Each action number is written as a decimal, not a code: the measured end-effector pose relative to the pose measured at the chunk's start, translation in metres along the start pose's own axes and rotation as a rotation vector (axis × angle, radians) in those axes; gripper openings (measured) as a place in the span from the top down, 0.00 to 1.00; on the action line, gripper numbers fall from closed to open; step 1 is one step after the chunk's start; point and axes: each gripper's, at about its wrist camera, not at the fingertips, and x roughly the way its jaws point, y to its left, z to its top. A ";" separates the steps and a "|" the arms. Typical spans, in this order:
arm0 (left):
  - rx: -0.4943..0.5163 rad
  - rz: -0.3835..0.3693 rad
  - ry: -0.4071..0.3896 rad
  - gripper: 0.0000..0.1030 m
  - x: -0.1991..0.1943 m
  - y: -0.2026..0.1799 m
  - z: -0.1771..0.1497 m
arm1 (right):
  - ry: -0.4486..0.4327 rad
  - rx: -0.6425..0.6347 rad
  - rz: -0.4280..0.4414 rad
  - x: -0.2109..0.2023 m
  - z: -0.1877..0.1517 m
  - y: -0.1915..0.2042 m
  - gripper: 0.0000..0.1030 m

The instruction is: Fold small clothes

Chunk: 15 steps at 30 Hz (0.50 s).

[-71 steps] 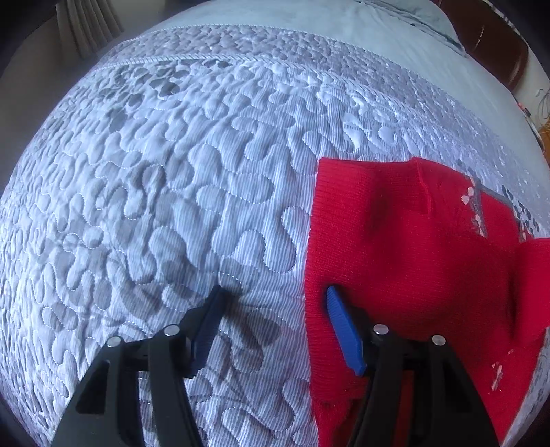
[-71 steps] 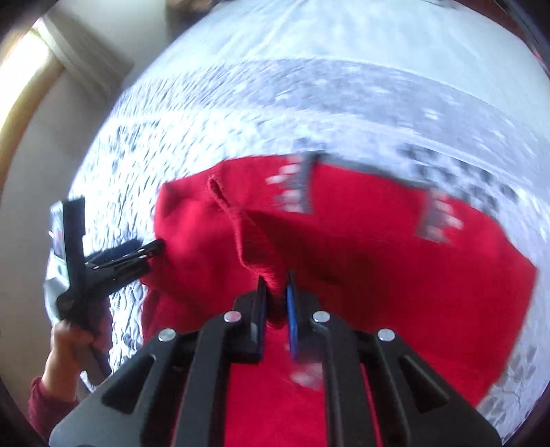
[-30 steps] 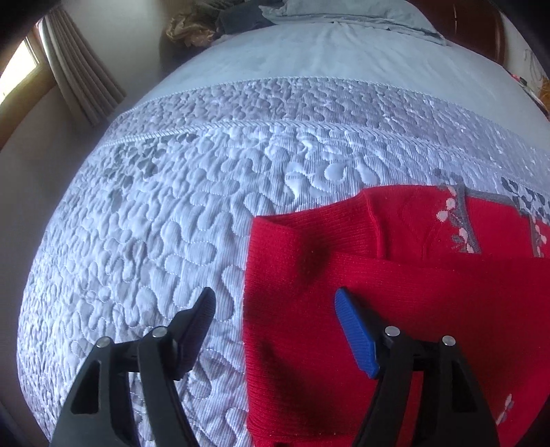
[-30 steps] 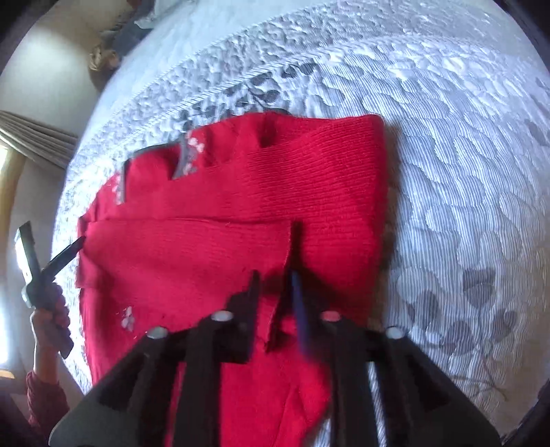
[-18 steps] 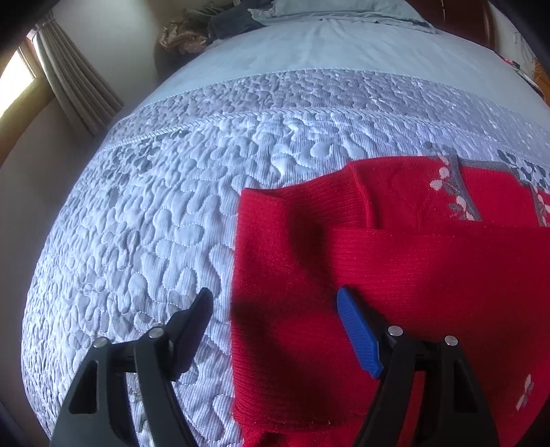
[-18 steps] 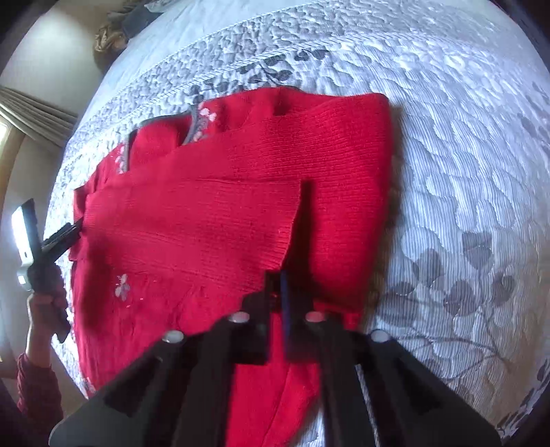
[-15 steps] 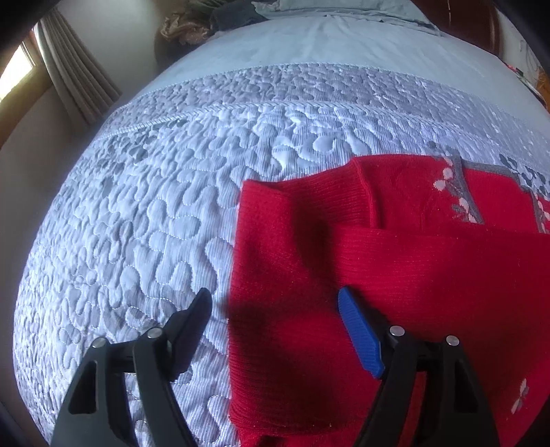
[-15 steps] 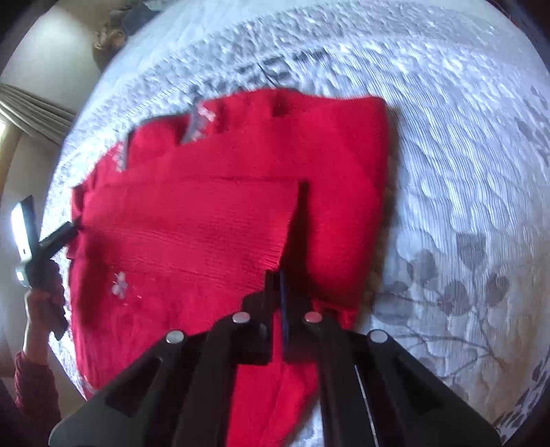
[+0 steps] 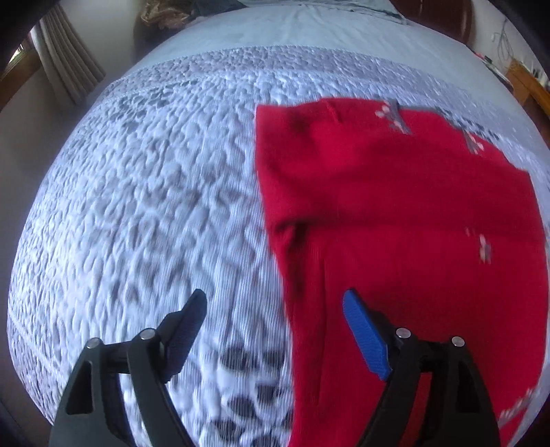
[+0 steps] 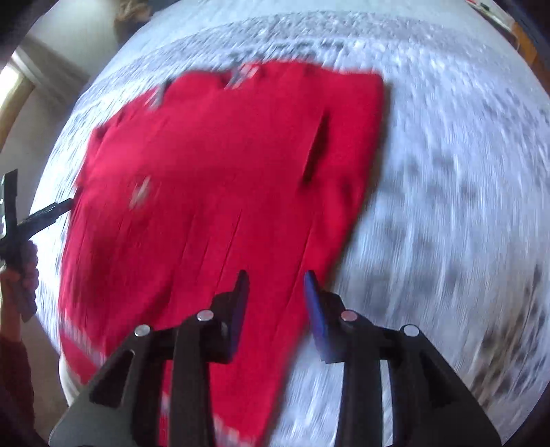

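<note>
A small red knit sweater (image 9: 395, 213) lies flat on the quilted bedspread (image 9: 154, 192), with its sleeves folded across the body. In the right wrist view the sweater (image 10: 223, 172) fills the middle. My left gripper (image 9: 275, 313) is open and empty, hovering over the sweater's left edge. My right gripper (image 10: 276, 292) is open and empty above the sweater's lower right hem. The left gripper also shows in the right wrist view (image 10: 51, 209), at the sweater's left side.
The grey-white quilt covers the bed on all sides of the sweater. A plain pale sheet (image 9: 309, 31) lies beyond it. Curtains (image 9: 68, 68) hang at the far left and a wooden headboard (image 9: 436, 17) stands at the back.
My right gripper has opened and let go of the sweater fabric, then drawn back toward the hem. My left gripper stayed open and shifted along the sweater's left edge. Both views are motion-blurred.
</note>
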 end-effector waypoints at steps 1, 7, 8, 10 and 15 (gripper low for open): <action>0.011 -0.018 0.014 0.20 -0.005 0.001 -0.017 | 0.007 -0.002 0.008 -0.002 -0.015 0.003 0.67; 0.055 -0.069 0.081 0.19 -0.036 0.010 -0.124 | 0.061 0.050 0.061 -0.009 -0.119 0.009 0.66; 0.059 -0.069 0.079 0.18 -0.040 0.011 -0.135 | 0.064 0.055 0.069 -0.012 -0.132 0.011 0.65; 0.049 -0.072 0.076 0.17 -0.047 0.015 -0.150 | 0.072 0.059 0.077 -0.016 -0.148 0.014 0.63; 0.026 -0.083 0.088 0.17 -0.052 0.018 -0.166 | 0.096 0.046 0.055 -0.019 -0.167 0.023 0.61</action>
